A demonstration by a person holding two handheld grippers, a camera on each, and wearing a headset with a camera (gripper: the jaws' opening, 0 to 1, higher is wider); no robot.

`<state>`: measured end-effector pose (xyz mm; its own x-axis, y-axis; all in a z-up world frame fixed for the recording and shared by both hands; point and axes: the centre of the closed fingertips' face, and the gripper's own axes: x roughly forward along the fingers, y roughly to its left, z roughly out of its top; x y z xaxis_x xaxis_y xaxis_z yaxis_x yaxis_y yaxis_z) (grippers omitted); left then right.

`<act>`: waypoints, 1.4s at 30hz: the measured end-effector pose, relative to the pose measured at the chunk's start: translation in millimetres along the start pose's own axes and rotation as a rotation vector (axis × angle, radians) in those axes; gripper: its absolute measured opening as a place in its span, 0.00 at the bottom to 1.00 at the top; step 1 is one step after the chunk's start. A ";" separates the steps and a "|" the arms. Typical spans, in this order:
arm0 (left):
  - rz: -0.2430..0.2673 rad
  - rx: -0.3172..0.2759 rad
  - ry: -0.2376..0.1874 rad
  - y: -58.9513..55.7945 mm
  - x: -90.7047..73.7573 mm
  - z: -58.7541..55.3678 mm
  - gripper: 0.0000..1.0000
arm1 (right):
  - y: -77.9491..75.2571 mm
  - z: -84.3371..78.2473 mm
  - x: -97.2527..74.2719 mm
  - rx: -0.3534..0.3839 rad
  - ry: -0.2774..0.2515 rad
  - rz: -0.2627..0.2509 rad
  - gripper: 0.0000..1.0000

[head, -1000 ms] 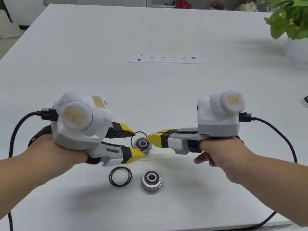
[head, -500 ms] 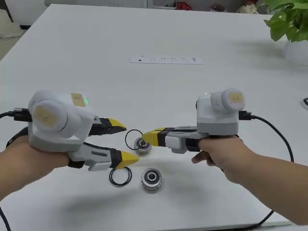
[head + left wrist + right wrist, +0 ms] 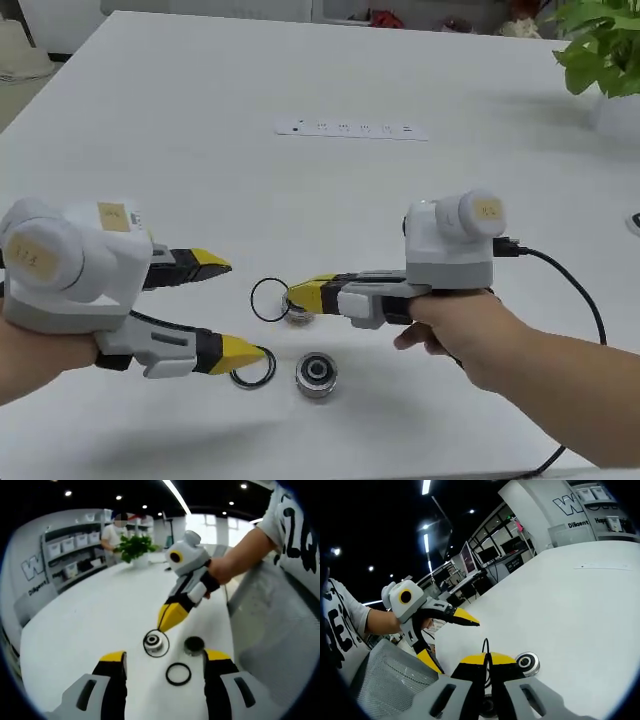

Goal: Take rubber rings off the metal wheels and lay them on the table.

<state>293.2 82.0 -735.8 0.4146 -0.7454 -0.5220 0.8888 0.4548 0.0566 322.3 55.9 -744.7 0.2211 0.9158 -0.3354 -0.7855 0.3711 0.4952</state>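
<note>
A wide white table (image 3: 150,120) in a bright office carries the work. Near its close edge a small metal wheel, the front wheel (image 3: 316,373), lies flat, and every place here is given from it. Well to the left of the front wheel, a hand holds the left gripper (image 3: 232,308) with its 2 yellow-tipped jaws spread wide and nothing between them. Just beside the front wheel on its left is the loose ring (image 3: 252,387), 1 black rubber ring lying flat on the table. In the head view the left gripper's lower tip overlaps its far edge. Behind the front wheel and a little left is the held ring (image 3: 251,300), a 2nd black ring, gripped at its right edge. Just behind the front wheel rests the rear wheel (image 3: 297,312), partly hidden under a yellow tip. It cannot be told whether the held ring touches that wheel. Behind and to the right of the front wheel, the right gripper (image 3: 303,293) points left with its 2 jaws pressed together on the held ring. In the right gripper view that ring rises edge-on from the closed tips. Far behind the front wheel lies a white power strip (image 3: 350,129), and far to its back right stands a leafy green plant (image 3: 600,45).
</note>
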 end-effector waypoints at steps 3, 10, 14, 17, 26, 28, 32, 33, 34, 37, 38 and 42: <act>0.003 -0.003 0.000 -1.6 -3.9 -2.9 0.65 | 5.0 -3.9 2.0 -0.002 0.013 0.009 0.00; 0.008 -0.009 0.009 -5.1 -10.7 -10.1 0.68 | 14.6 -14.4 8.1 -0.001 0.050 0.034 0.00; 0.012 -0.019 0.010 -5.4 -13.4 -13.0 0.68 | 21.2 -19.8 12.6 -0.002 0.072 0.052 0.00; 0.013 -0.023 0.012 -6.3 -14.7 -15.3 0.68 | 23.5 -25.5 15.6 0.000 0.093 0.061 0.00; 0.020 -0.041 0.016 -5.5 -16.2 -20.0 0.68 | 22.6 -39.4 18.6 0.011 0.143 0.064 0.00; 0.018 -0.044 0.018 -5.9 -15.9 -20.8 0.68 | 22.6 -42.1 19.3 0.015 0.153 0.067 0.00; 0.012 -0.047 0.025 -7.1 -14.5 -22.9 0.67 | 22.2 -46.8 20.7 0.023 0.168 0.071 0.00; 0.010 -0.048 0.026 -7.4 -14.1 -23.2 0.67 | 21.8 -47.9 21.2 0.023 0.172 0.069 0.00; 0.010 -0.048 0.026 -7.5 -14.0 -23.3 0.67 | 21.2 -48.6 21.6 0.023 0.175 0.068 0.00; 0.008 -0.048 0.028 -7.6 -13.3 -23.0 0.67 | 18.7 -49.9 22.8 0.026 0.180 0.065 0.00; 0.007 -0.050 0.027 -7.6 -13.2 -22.8 0.67 | 17.9 -50.6 23.1 0.029 0.182 0.064 0.00; 0.006 -0.051 0.032 -8.3 -12.7 -24.0 0.67 | 16.1 -54.9 23.4 0.032 0.195 0.057 0.00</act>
<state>276.0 99.4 -750.0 0.4124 -0.7269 -0.5491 0.8750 0.4839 0.0164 283.1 74.8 -788.5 0.0581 0.8894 -0.4534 -0.7742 0.3269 0.5420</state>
